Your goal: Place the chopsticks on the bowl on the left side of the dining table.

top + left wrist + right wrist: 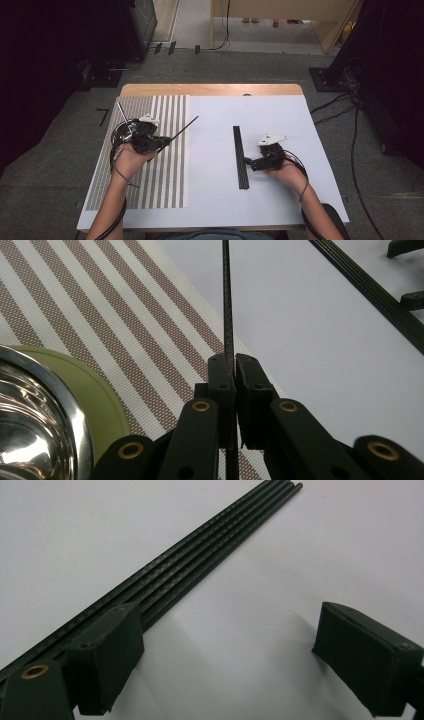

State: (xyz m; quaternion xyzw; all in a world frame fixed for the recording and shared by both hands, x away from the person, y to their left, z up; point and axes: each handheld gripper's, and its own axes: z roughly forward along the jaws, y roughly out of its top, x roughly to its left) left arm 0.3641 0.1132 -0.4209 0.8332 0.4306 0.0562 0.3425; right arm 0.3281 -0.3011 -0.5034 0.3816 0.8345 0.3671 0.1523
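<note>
The left gripper [162, 143] is clamped on a thin black rod [184, 127], which sticks out past the jaws and slants up and to the right in the high view, above the border between the striped placemat [165, 172] and the white table sheet [215, 200]. In the left gripper view the rod [227, 305] runs straight up between the two pressed-together pads [221, 377], with the brown-and-white stripes of the placemat [100, 305] under it to the left. A shiny metal bowl [30, 420] on a green mat [97, 400] sits at the lower left of that view. The right gripper [248, 162] rests low over the white sheet with its jaws wide apart and nothing between them. Its left pad [107, 657] lies just beside, possibly touching, a flat row of black rods [200, 565] lying side by side on the sheet; the other pad [362, 652] stands well off to the right on bare sheet. In the high view this row of rods [240, 157] lies near the table's middle, running lengthwise away from the person, just left of the right gripper. A second thin rod [121, 112] pokes up and leftward behind the left gripper, over the placemat.
</note>
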